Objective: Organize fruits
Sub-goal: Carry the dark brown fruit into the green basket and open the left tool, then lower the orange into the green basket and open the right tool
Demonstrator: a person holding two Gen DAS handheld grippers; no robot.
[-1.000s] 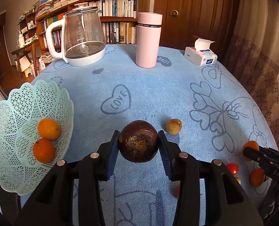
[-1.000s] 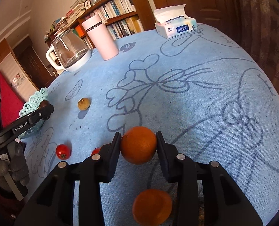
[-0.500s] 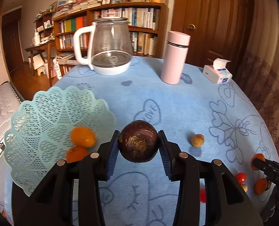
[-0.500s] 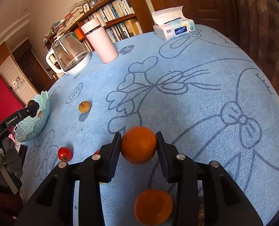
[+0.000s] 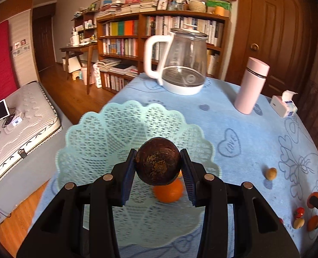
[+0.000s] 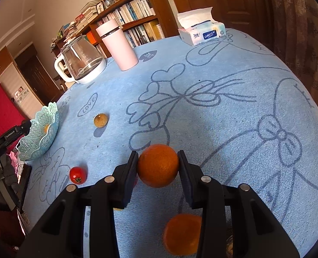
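Holding a dark round fruit (image 5: 158, 161), the left hand-held gripper (image 5: 158, 167) hangs right above the basket (image 5: 107, 133), while the right hand-held gripper (image 6: 157, 167) grips an orange (image 6: 157, 165) far off.

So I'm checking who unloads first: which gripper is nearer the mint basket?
Left. The left gripper holds the dark fruit right over the basket. The right gripper, holding an orange, is across the table from it.
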